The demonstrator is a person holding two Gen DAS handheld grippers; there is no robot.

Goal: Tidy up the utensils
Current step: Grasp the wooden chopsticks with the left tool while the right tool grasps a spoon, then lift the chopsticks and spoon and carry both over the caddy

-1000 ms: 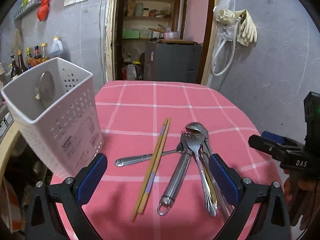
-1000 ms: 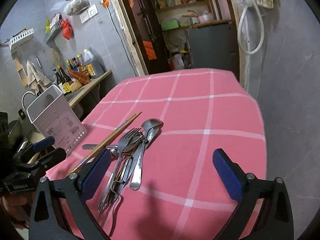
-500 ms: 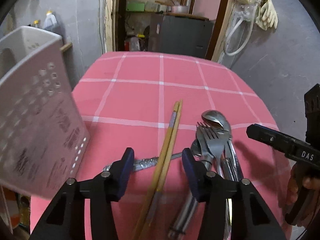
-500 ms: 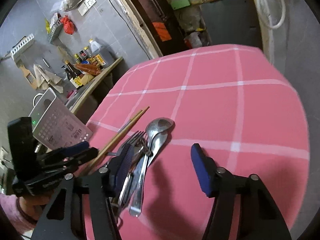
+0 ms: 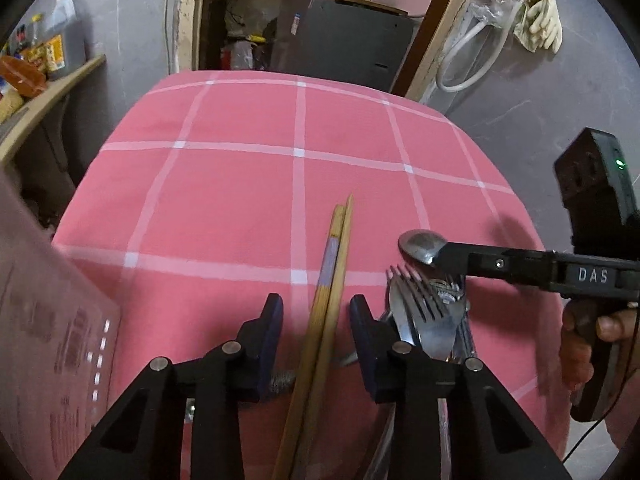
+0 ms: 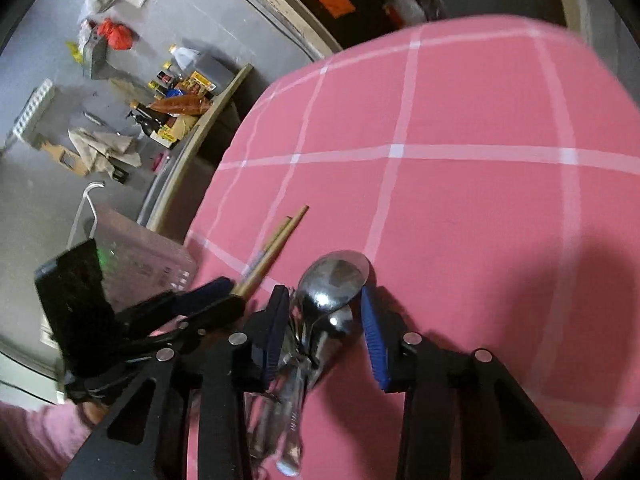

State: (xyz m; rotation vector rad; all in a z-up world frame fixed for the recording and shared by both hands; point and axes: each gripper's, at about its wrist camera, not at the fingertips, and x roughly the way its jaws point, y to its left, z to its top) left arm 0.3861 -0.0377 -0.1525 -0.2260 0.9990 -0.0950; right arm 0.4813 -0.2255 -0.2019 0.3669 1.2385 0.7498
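Note:
Two wooden chopsticks (image 5: 336, 264) lie on the pink checked tablecloth (image 5: 240, 184), running between the fingers of my left gripper (image 5: 316, 312). Its jaws are closing, with a gap still on each side of the sticks. To their right lies a pile of metal cutlery with a fork (image 5: 420, 308) and a spoon (image 5: 418, 242). My right gripper (image 6: 324, 312) straddles the spoons (image 6: 332, 284) in that pile. Its jaws are closing too, and its pads do not visibly press on them. The right gripper (image 5: 448, 258) also shows in the left wrist view, the left gripper (image 6: 216, 292) in the right wrist view.
A white perforated utensil caddy (image 5: 48, 340) stands blurred at the table's left edge, close to my left gripper. A shelf with bottles (image 6: 176, 100) runs along the left wall. The far half of the tablecloth (image 6: 460, 100) carries nothing.
Both grippers came down and forward onto the utensils while their jaws narrowed from wide open. The left now brackets the chopsticks, the right the spoons. The caddy slid to the picture's left edge.

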